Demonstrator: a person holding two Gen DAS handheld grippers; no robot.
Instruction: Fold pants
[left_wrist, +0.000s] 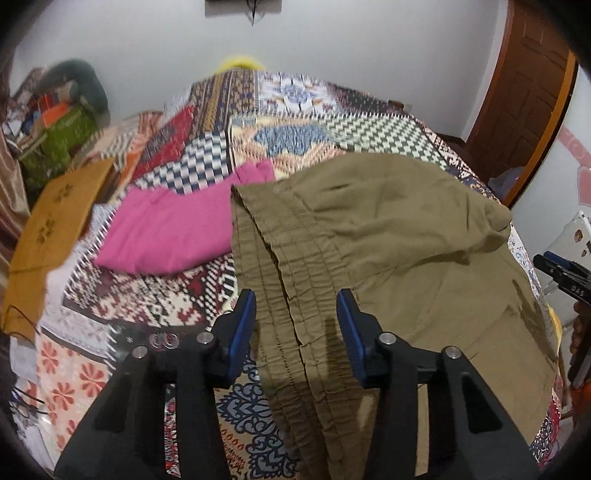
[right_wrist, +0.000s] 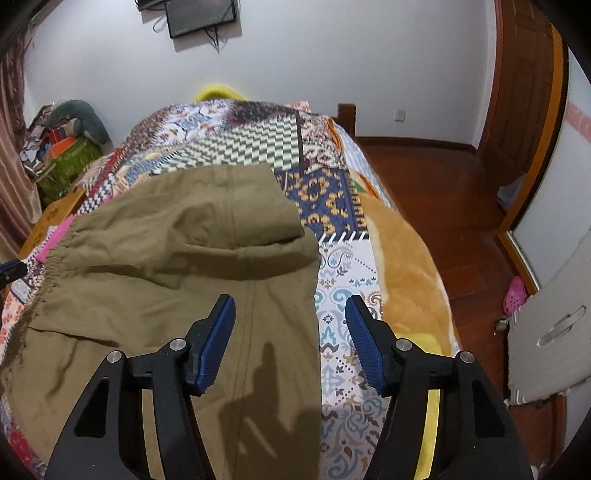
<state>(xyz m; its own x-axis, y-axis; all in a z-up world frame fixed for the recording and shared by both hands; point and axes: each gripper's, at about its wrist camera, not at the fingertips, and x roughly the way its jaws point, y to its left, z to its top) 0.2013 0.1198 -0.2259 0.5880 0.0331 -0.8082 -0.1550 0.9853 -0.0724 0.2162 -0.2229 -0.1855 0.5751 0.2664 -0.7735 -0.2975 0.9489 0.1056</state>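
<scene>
Olive-brown pants (left_wrist: 388, 258) lie folded over on the patterned bedspread, the gathered waistband (left_wrist: 280, 295) running toward me. My left gripper (left_wrist: 297, 306) is open and empty, its blue pads either side of the waistband, just above it. In the right wrist view the pants (right_wrist: 177, 266) fill the left half, the upper layer folded back over the lower. My right gripper (right_wrist: 290, 314) is open and empty, straddling the pants' right edge above the bed. The right gripper's tip (left_wrist: 561, 275) shows at the left view's right edge.
A folded pink garment (left_wrist: 173, 229) lies left of the pants. A mustard cloth (left_wrist: 51, 229) lies at the bed's left edge. An orange blanket (right_wrist: 402, 269) runs along the bed's right side, with wooden floor (right_wrist: 443, 184) beyond. Clutter (left_wrist: 55, 122) is piled at far left.
</scene>
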